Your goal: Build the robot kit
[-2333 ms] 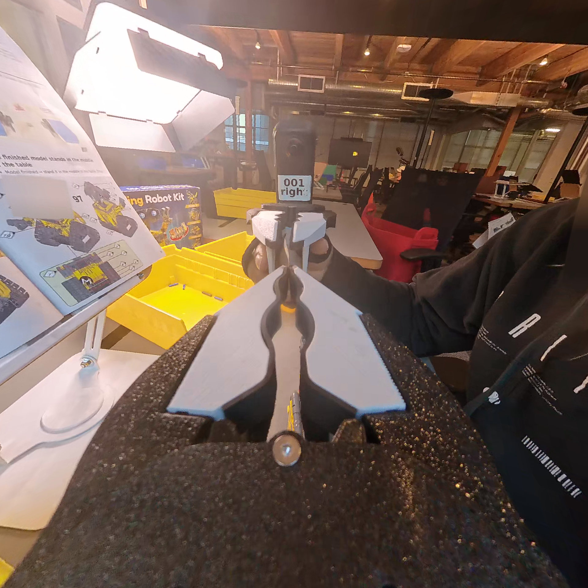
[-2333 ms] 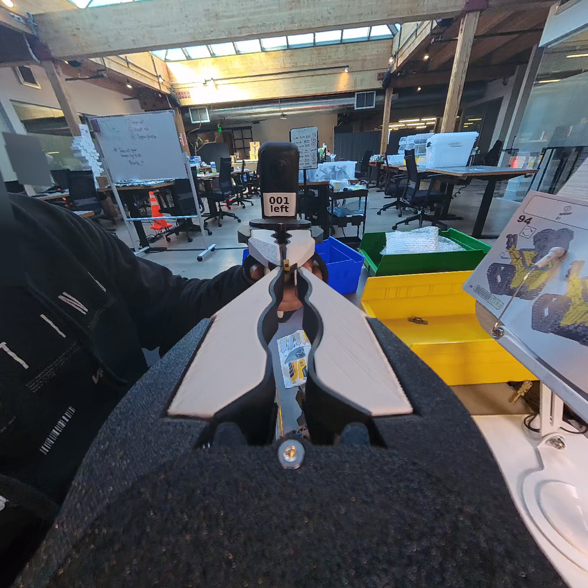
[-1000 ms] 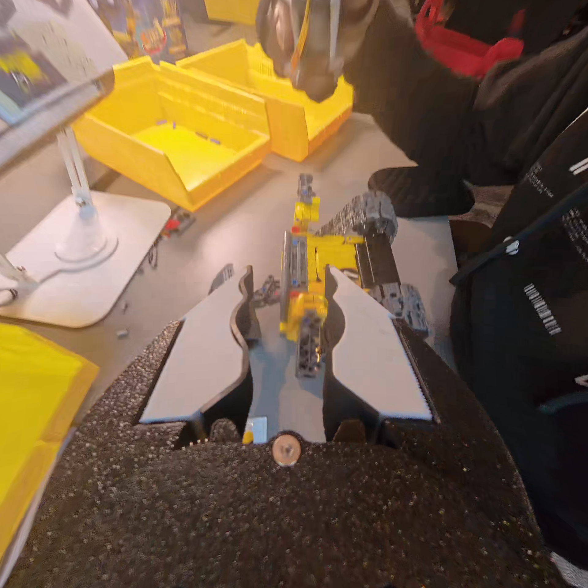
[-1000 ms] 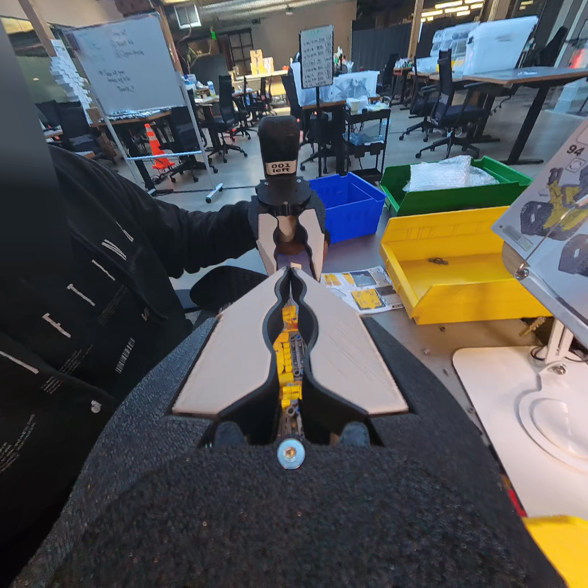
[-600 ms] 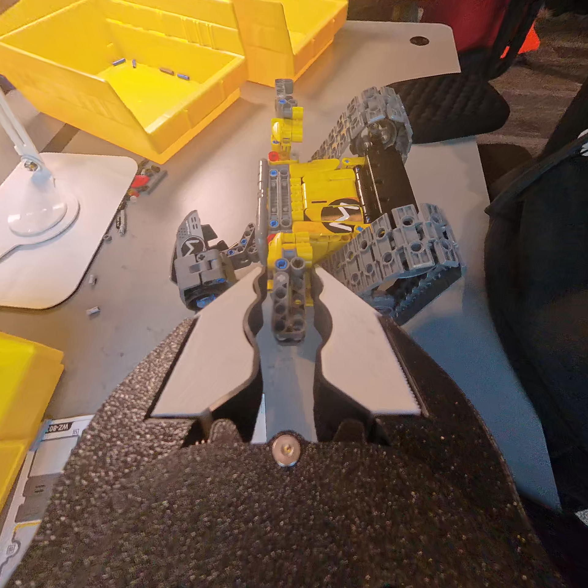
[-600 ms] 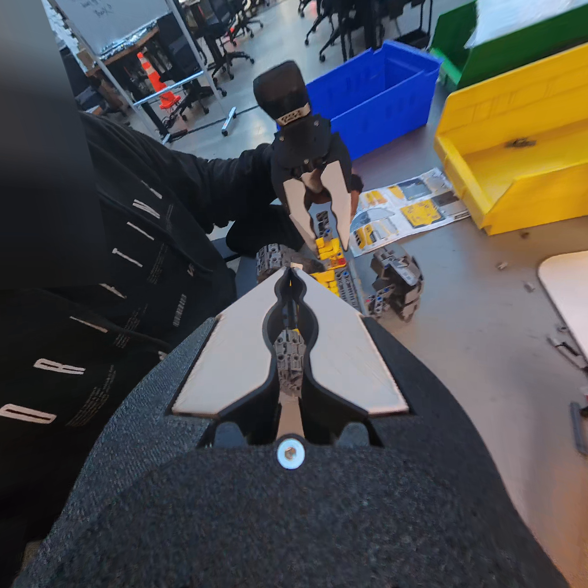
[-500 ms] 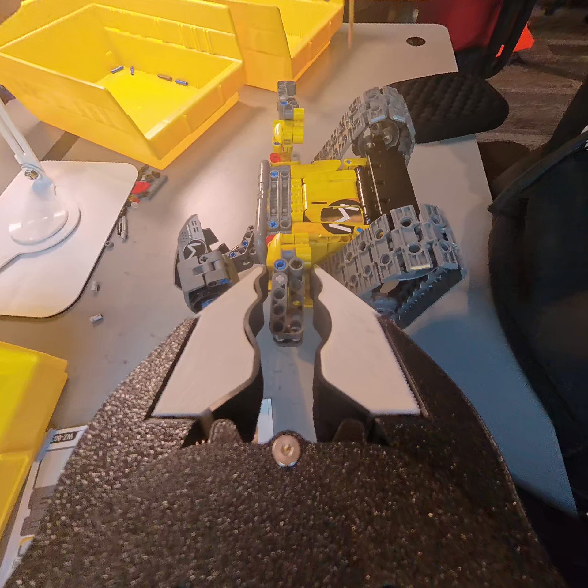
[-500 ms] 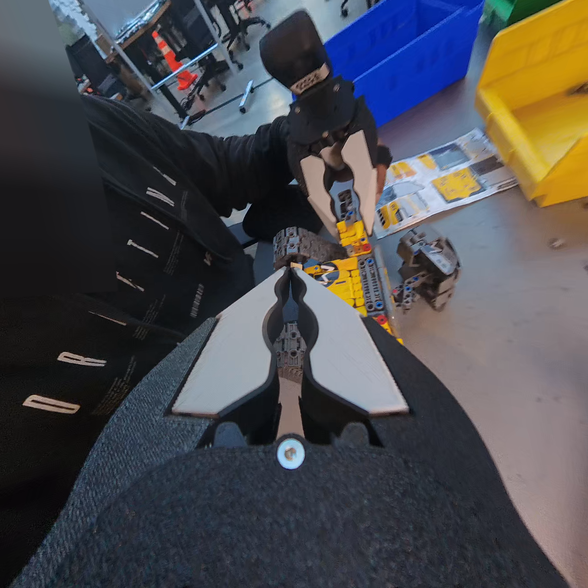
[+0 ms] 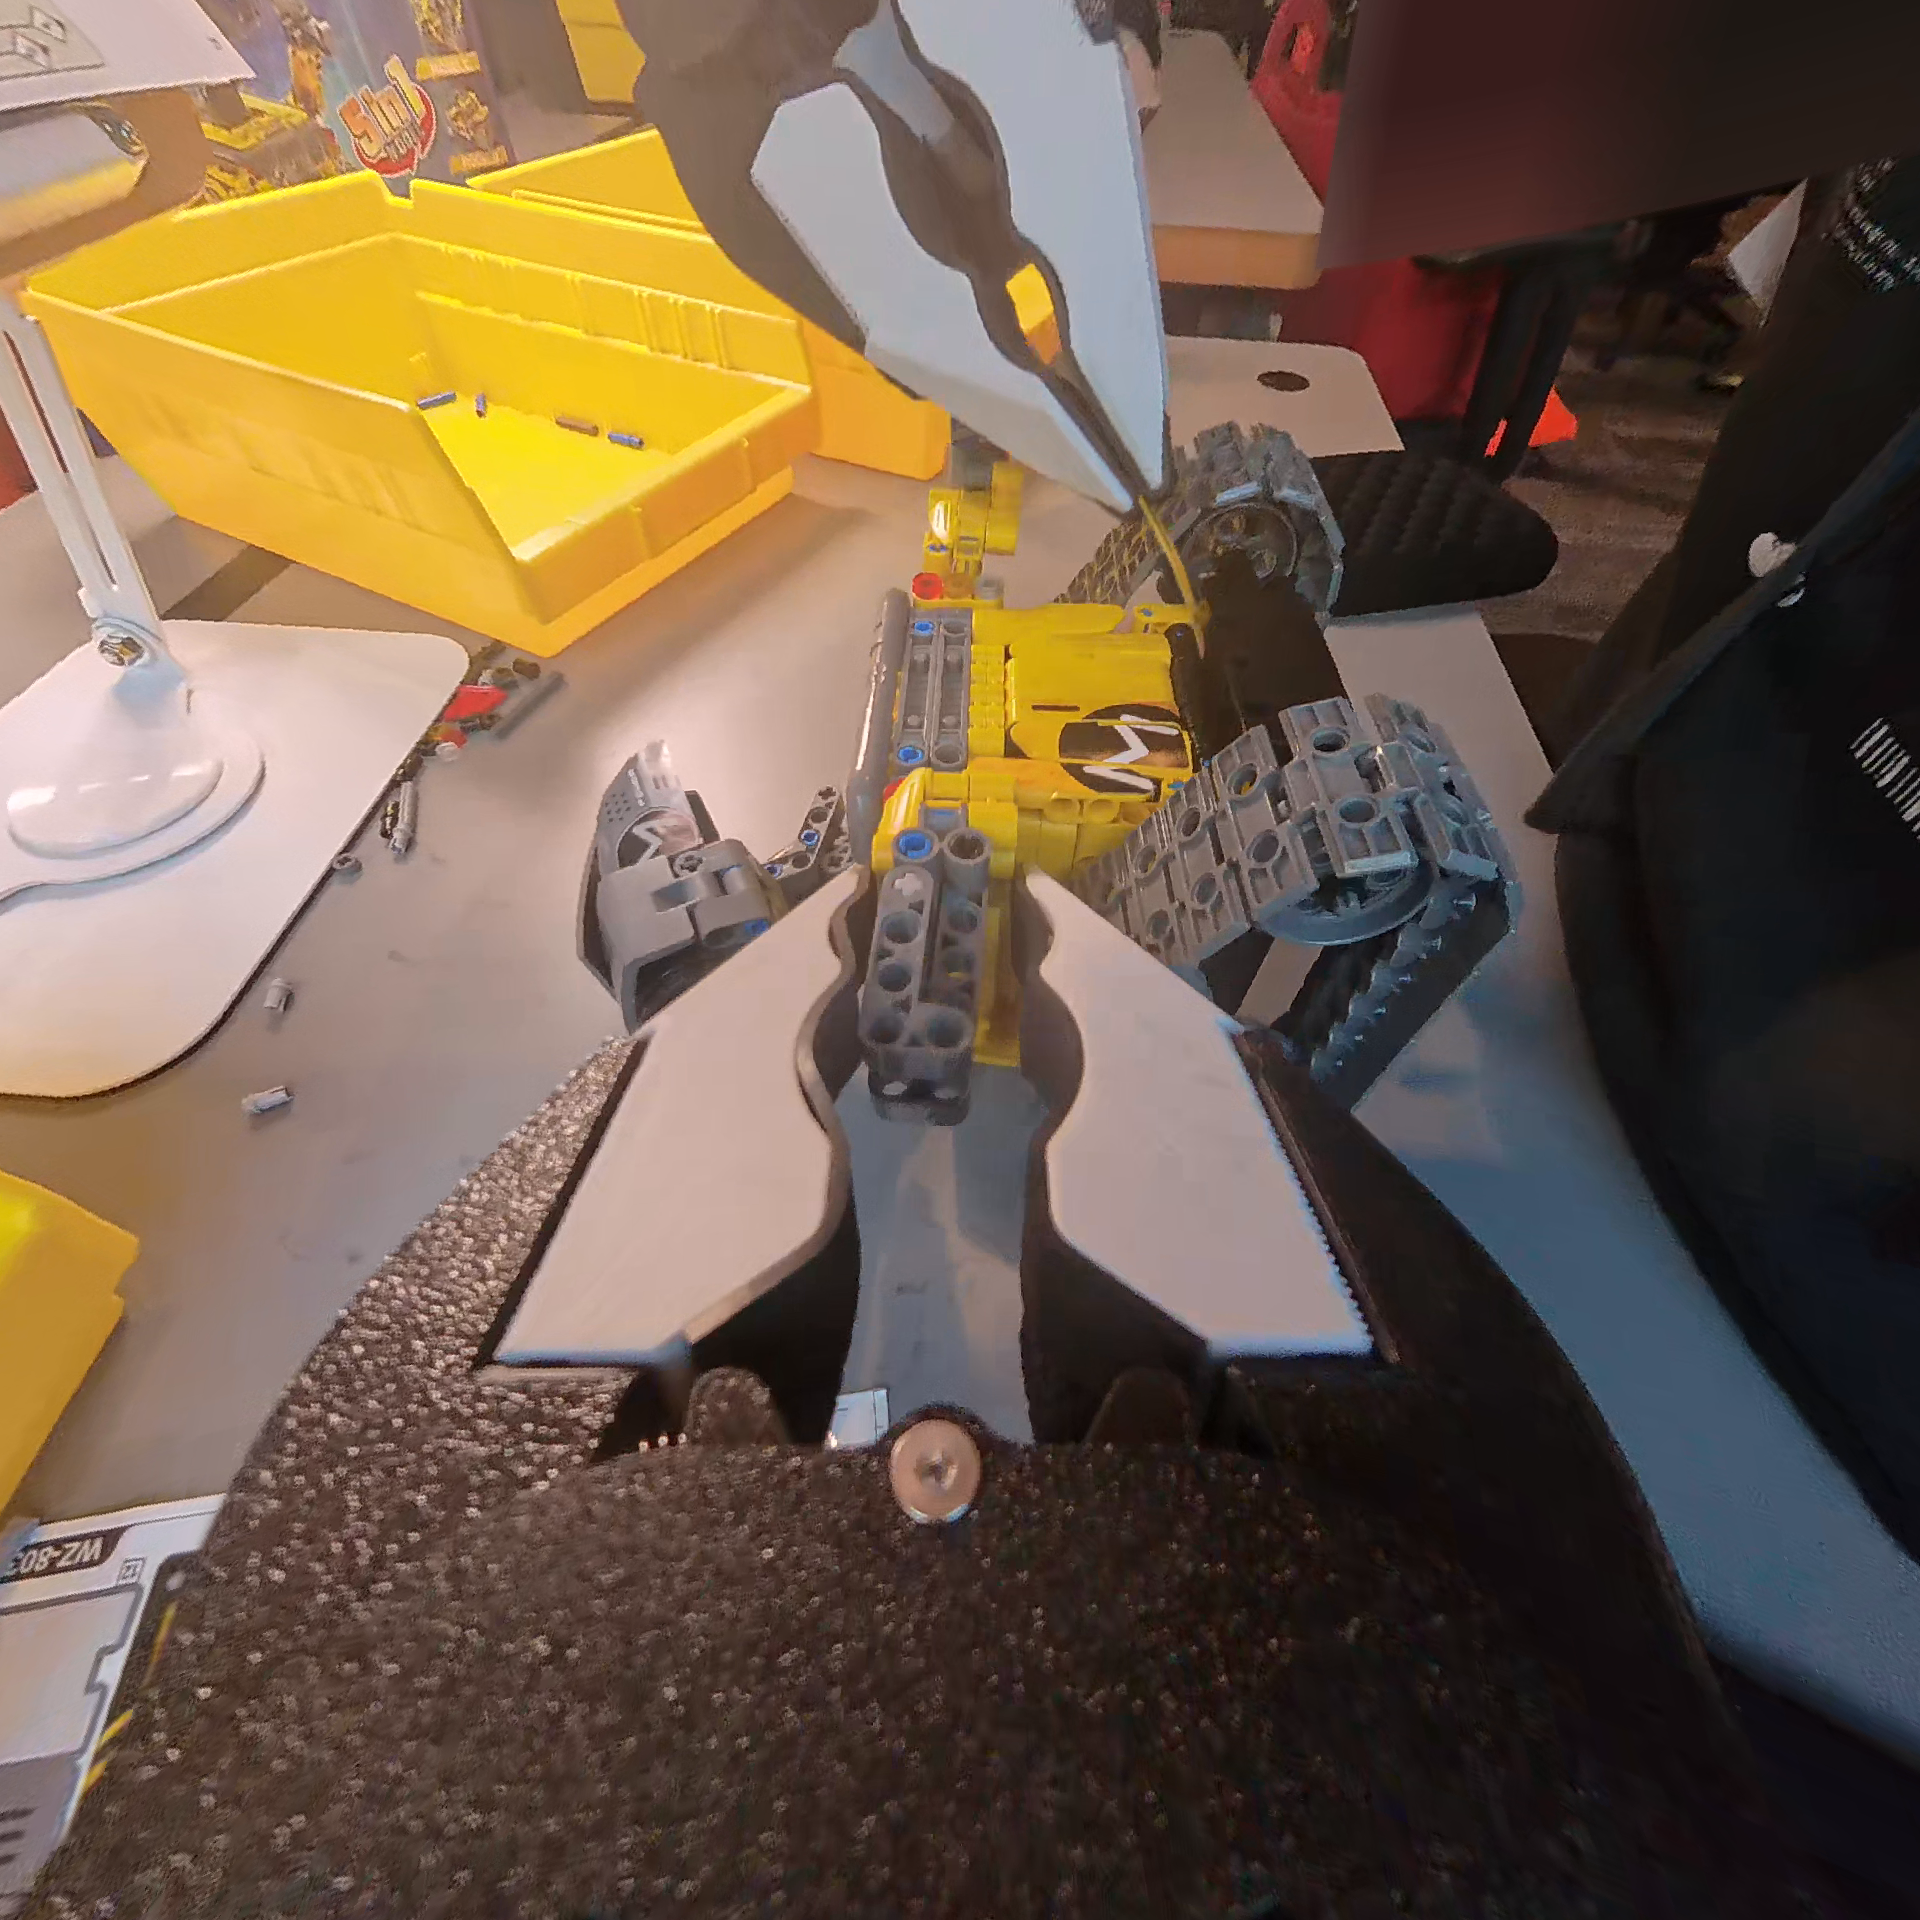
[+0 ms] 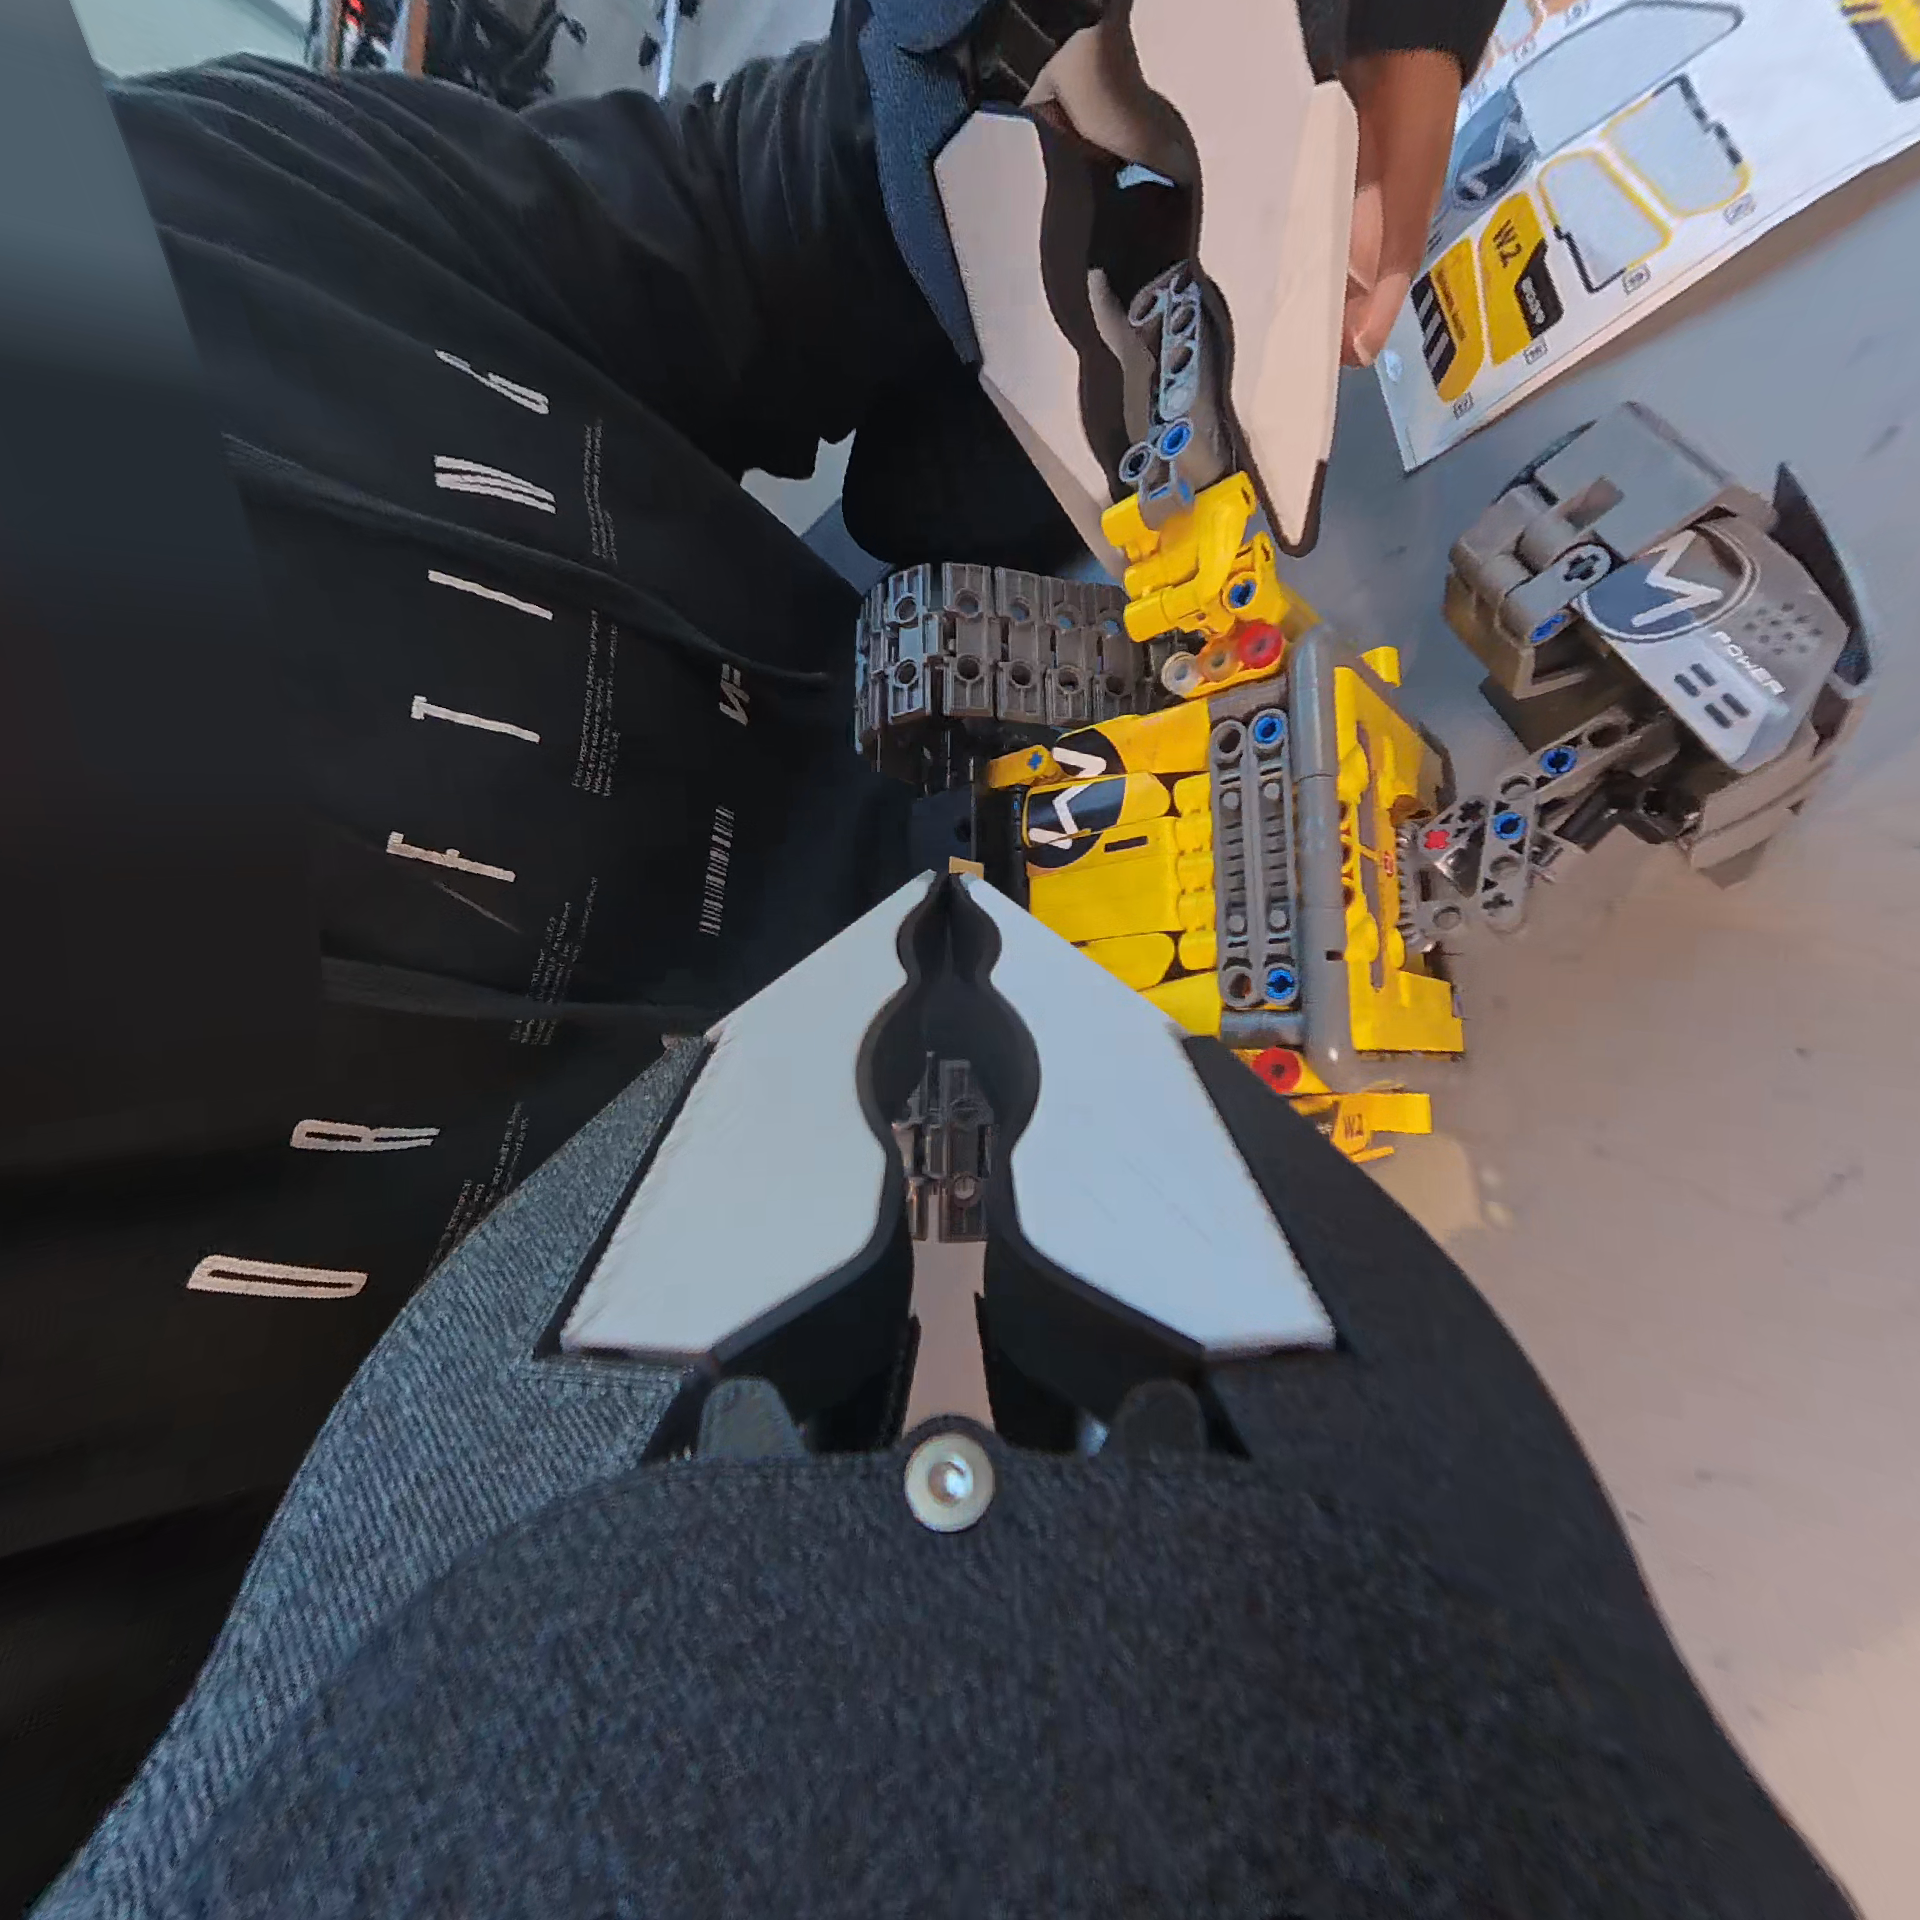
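A yellow and grey brick-built tracked vehicle (image 9: 1060, 675) lies on the grey table; it also shows in the right wrist view (image 10: 1122, 862). My left gripper (image 9: 945, 883) is closed around the grey beam (image 9: 925, 987) that sticks out of the model's near end. The right wrist view shows the left gripper (image 10: 1205, 530) from the far side. My right gripper (image 10: 948, 881) is shut on a thin yellow strip (image 9: 1174, 561). In the left wrist view the right gripper (image 9: 1127, 488) hangs over the model's far end, and the strip's lower end reaches the black part by the grey track (image 9: 1299, 821).
A loose grey bucket-like part (image 9: 665, 873) lies left of the model. Two yellow bins (image 9: 416, 416) stand behind, and a white stand base (image 9: 135, 810) is at left. A sticker sheet (image 10: 1621, 208) and small loose pins (image 9: 488, 696) lie on the table. The person's black clothing (image 10: 416, 727) borders the table edge.
Both grippers have come down from mid-air to the model on the table. The left narrowed around the grey beam. The right swung in close over the model with the yellow strip.
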A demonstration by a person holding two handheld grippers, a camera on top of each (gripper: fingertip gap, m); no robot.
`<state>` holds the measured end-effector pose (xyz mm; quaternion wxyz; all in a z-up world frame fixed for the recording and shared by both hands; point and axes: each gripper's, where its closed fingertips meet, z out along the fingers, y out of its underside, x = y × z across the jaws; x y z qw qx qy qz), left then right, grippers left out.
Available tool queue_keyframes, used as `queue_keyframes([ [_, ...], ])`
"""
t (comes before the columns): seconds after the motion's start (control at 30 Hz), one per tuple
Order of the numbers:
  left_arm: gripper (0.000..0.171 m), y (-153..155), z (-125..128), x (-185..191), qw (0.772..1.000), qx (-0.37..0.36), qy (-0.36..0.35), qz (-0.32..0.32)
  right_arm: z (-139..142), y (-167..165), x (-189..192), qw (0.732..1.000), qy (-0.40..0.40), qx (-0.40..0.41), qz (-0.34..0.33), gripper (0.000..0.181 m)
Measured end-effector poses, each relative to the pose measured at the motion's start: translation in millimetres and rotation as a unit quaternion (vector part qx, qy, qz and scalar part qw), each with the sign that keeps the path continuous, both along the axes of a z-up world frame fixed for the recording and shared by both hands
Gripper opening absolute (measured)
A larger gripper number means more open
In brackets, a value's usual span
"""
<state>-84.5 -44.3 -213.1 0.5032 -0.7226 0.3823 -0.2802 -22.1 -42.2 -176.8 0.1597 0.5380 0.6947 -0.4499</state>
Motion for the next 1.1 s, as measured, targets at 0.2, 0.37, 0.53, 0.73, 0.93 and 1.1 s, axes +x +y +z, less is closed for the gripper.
queue_keyframes([
  [0.2, 0.024, 0.5, 0.5, 0.7, 1.0, 0.001, -0.031, -0.001, -7.6, 3.8, -2.4, 0.999, -0.04, -0.012, 0.013, 0.0],
  [0.37, 0.024, 1.6, 0.0, -0.2, 0.999, -0.002, -0.042, 0.002, -11.0, 6.4, -1.2, 0.998, -0.062, -0.006, 0.029, 0.0],
  [0.53, 0.024, 1.2, 0.3, -0.1, 0.999, 0.0, -0.044, 0.002, -10.4, 6.6, -3.0, 0.996, -0.072, 0.001, 0.045, 0.0],
  [0.73, 0.024, 1.1, 0.0, -0.3, 0.999, -0.002, -0.05, 0.0, -8.5, 3.5, -1.8, 0.995, -0.084, -0.004, 0.059, 0.0],
  [0.93, 0.024, 0.8, -0.1, -0.5, 0.999, -0.002, -0.052, -0.001, -8.6, -0.5, 2.2, 0.993, -0.095, 0.005, 0.076, 0.0],
  [1.1, 0.024, -0.1, 0.1, -0.2, 0.999, -0.001, -0.052, -0.003, -10.6, 0.2, 1.9, 0.991, -0.102, 0.021, 0.086, 0.0],
])
